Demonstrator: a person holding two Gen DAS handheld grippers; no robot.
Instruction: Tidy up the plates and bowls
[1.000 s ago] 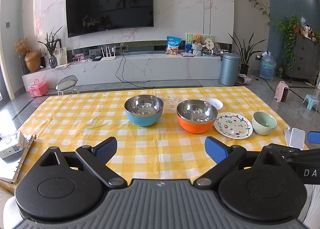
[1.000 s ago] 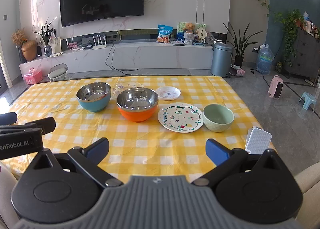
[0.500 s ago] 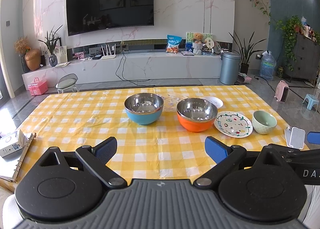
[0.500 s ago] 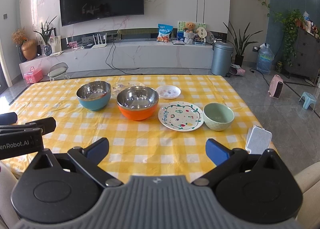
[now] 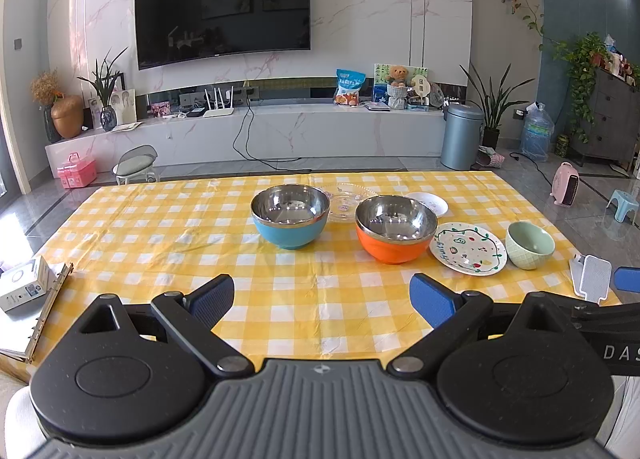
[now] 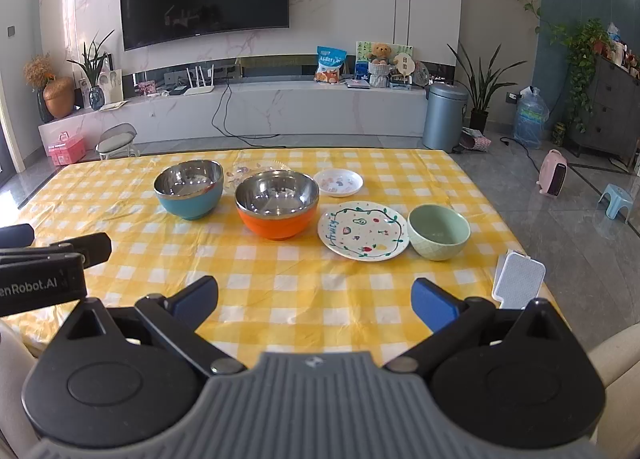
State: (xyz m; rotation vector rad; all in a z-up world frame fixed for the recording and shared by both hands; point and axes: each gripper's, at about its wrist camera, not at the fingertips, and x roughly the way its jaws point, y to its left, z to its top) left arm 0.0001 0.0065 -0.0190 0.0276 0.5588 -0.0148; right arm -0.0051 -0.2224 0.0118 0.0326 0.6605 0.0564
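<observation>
On the yellow checked tablecloth (image 5: pixel 160 235) stand a blue steel-lined bowl (image 5: pixel 290 215) and an orange steel-lined bowl (image 5: pixel 395 228). A clear glass plate (image 5: pixel 347 200) and a small white plate (image 5: pixel 430 203) lie behind them. To the right lie a painted white plate (image 6: pixel 363 229) and a pale green bowl (image 6: pixel 439 232). My left gripper (image 5: pixel 322 299) and my right gripper (image 6: pixel 315 299) both hover open over the near table edge, well short of the dishes, holding nothing.
A white rectangular object (image 6: pixel 519 279) lies at the table's right edge. A ring binder (image 5: pixel 44 315) and a small white box (image 5: pixel 25 282) sit at the left edge. A TV, a low cabinet and a bin stand beyond the table.
Both views have shifted only slightly; the dishes sit a touch lower and closer in the left wrist view. Both grippers stay open.
</observation>
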